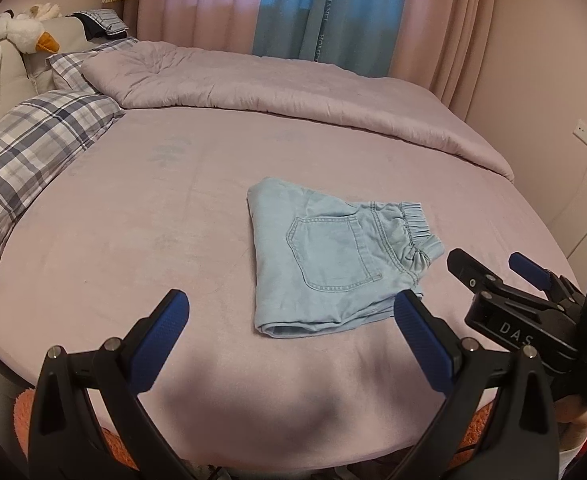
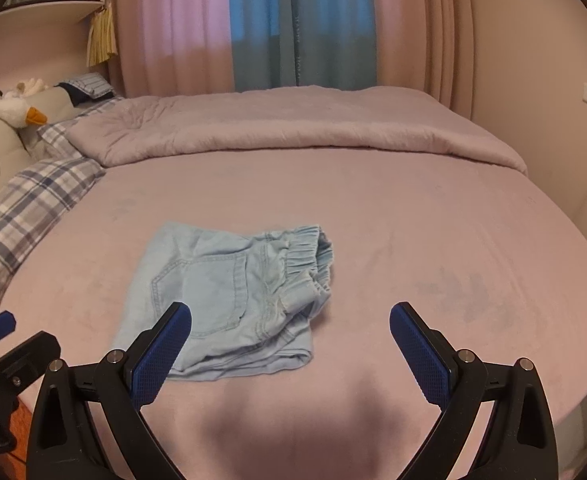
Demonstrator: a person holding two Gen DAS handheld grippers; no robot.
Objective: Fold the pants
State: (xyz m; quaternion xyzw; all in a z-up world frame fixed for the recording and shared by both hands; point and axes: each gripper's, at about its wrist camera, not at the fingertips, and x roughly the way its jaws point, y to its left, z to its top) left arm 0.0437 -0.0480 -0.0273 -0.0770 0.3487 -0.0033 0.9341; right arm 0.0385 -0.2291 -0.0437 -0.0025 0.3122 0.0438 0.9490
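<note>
Pants [image 1: 325, 256] look soft, floppy denim; grab the elastic waistband [image 1: 413, 220]. Left gripper [image 1: 291, 318] and right gripper [image 2: 290, 330] fingers wide open, empty, near the pants.

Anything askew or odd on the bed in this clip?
Only slightly: the folded pants lie skewed on the bed sheet, layers uneven at the near edge, waistband bunched. Both grippers, left and right, are open and empty.

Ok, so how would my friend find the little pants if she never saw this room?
Look at the big bed with the pink sheet, the one with plaid pillows at one side and a rolled quilt along the back. In the middle of the sheet lie the pants, folded into a small square. They are the only light blue denim thing, with a back pocket and a scrunchy waistband.
</note>
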